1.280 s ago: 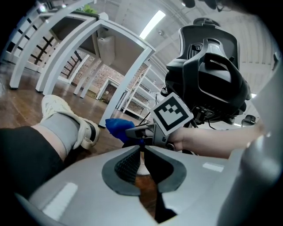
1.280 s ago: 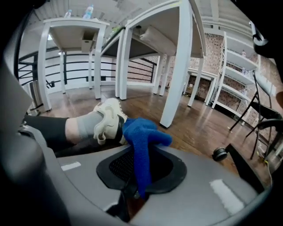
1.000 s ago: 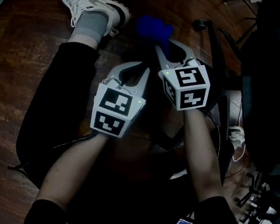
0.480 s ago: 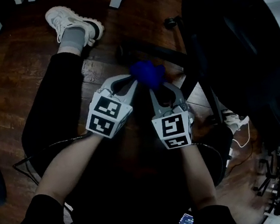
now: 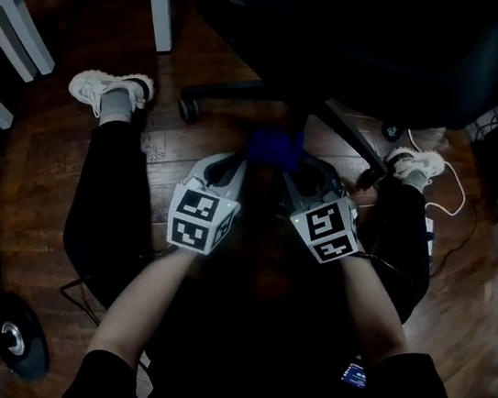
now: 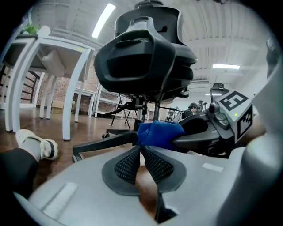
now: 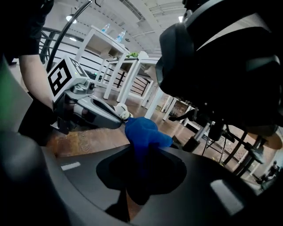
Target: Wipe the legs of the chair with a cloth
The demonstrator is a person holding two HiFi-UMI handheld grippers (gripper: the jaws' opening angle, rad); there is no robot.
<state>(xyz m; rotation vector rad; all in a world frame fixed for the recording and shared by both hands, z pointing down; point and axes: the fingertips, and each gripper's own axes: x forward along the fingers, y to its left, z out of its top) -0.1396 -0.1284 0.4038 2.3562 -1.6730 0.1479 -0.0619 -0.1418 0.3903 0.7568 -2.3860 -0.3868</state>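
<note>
The right gripper [image 7: 140, 161] is clamped on a crumpled blue fabric cloth [image 7: 143, 131]; the left gripper [image 6: 141, 152], at its 9 o'clock, is held with jaws pressed together, empty.

A bunched blue cloth [image 5: 276, 148] is held pinched between the jaws of the right gripper [image 5: 298, 167], near the dark, castor-tipped legs [image 5: 231, 89] spread out low beneath the black office chair [image 5: 372, 27].
</note>
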